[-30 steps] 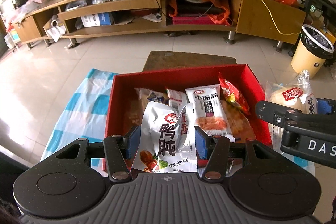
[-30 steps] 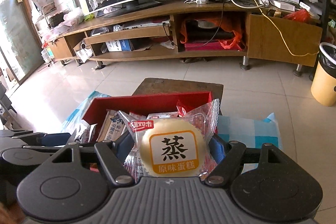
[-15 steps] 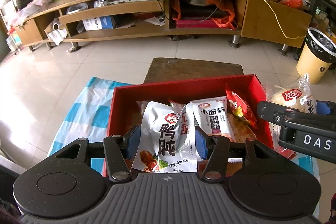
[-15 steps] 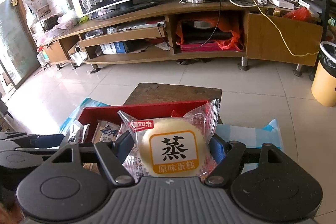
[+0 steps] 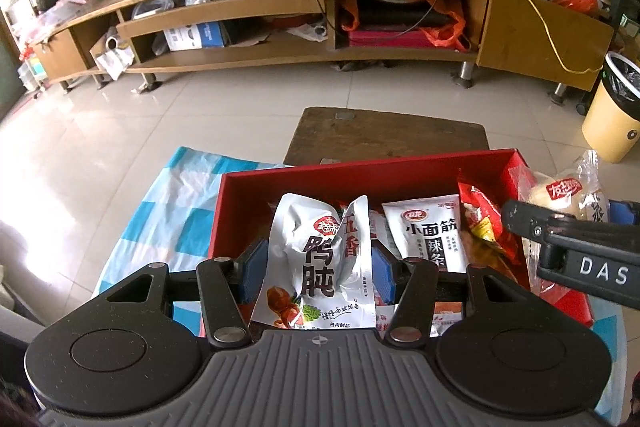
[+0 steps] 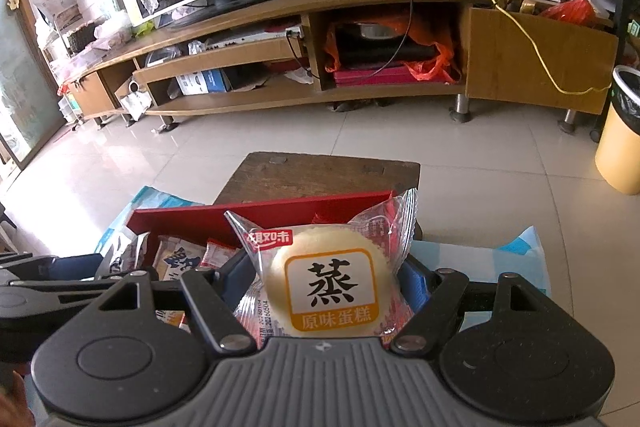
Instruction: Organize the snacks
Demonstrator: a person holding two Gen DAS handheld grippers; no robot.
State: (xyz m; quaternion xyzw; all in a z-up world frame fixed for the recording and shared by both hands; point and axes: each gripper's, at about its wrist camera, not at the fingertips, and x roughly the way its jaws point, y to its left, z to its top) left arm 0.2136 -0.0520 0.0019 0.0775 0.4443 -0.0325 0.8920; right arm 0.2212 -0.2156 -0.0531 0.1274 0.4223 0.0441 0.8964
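Left wrist view, biggest things first: far ahead of your grippers the long wooden TV cabinet (image 5: pixel 304 7) spans the room, and the yellow bin (image 5: pixel 614 111) stands off to the right of it. Closer, a dark wooden stool (image 5: pixel 384 135) sits just beyond the red box (image 5: pixel 360 175), which lies directly ahead of your left gripper (image 5: pixel 316 263) on the blue checked cloth (image 5: pixel 168 211). Inside the box, a white noodle packet (image 5: pixel 428 227) lies just right of your left gripper, with a red packet (image 5: pixel 484 223) further right, leaning against the box's right wall. Your left gripper is clamped on a silver duck packet (image 5: pixel 316 259), both blue pads pressed into its sides, above the near part of the box. Your right gripper (image 6: pixel 328 291) is closed on a wrapped steamed cake (image 6: pixel 328 279), held near the right end of the box, to the right of your left gripper.
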